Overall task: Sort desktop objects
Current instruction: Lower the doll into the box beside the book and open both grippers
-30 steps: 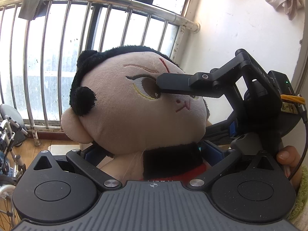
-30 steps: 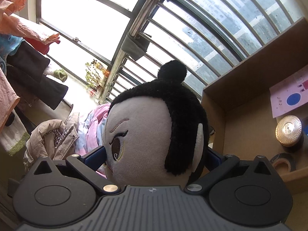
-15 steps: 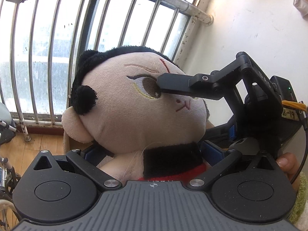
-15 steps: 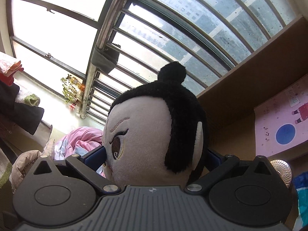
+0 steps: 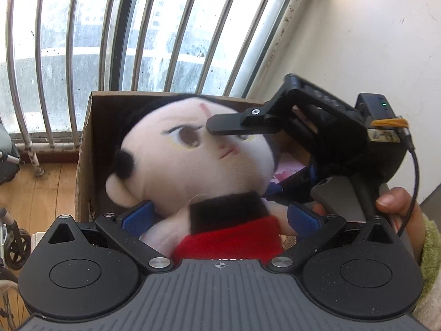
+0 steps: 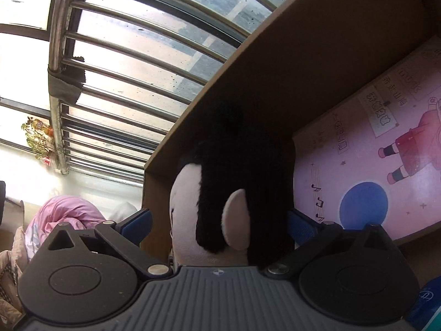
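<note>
Cardboard box (image 5: pixel 82 149) open at 12 o'clock below the window bars (image 5: pixel 110 27), holding a pink picture book (image 6: pixel 372 160) flat on its floor. Plush doll (image 5: pixel 193 160) over the box mouth: pale face, black hair, red top, head tilted toward 10 o'clock. Left hand-held gripper (image 5: pixel 220 220) clamped on its body; right hand-held gripper (image 6: pixel 220 223) clamped on its head, from 3 o'clock.
</note>
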{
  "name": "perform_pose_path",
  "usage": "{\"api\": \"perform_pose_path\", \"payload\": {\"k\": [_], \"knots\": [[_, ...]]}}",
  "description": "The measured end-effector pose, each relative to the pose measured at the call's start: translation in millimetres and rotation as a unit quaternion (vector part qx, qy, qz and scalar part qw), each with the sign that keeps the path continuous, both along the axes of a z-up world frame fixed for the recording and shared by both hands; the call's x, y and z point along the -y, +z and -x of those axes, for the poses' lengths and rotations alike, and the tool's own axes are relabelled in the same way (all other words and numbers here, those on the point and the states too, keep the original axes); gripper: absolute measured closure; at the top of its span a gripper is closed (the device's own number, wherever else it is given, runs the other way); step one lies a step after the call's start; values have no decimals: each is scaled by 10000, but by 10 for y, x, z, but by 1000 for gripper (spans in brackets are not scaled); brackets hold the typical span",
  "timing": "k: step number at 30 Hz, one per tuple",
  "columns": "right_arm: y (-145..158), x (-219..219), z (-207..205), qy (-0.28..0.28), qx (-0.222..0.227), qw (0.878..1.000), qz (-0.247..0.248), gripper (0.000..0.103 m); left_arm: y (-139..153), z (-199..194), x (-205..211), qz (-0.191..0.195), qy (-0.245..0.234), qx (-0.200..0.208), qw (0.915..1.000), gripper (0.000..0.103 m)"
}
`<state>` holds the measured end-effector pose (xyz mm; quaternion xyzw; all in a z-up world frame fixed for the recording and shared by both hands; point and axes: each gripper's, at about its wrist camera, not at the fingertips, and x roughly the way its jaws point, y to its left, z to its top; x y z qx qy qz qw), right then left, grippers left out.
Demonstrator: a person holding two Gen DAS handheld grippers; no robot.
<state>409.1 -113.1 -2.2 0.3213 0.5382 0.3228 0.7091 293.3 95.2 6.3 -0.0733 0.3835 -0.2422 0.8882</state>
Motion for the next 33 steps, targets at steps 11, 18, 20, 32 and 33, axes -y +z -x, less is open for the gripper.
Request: {"api": "perform_pose_path", "payload": {"k": [11,18,20,32,33], "knots": [[501,260,281,-371,1234,9901,556,0,38,147,-54,-10,-71,61,10000,0],[486,96,359,-28,1309,9827,1311,36,17,280,-2,-165,-226,137,9995,0],[469,141,364,-108,1184,9850,1251,36,7,308,3,-183,-231,171,9994,0],[240,230,235,-363,410,9970,548,36,9,345,-42,-101,-367,170,9991,0],[212,214,228,-317,336,9978,482,36,14,345,-39,-95,-372,172,9991,0]]}}
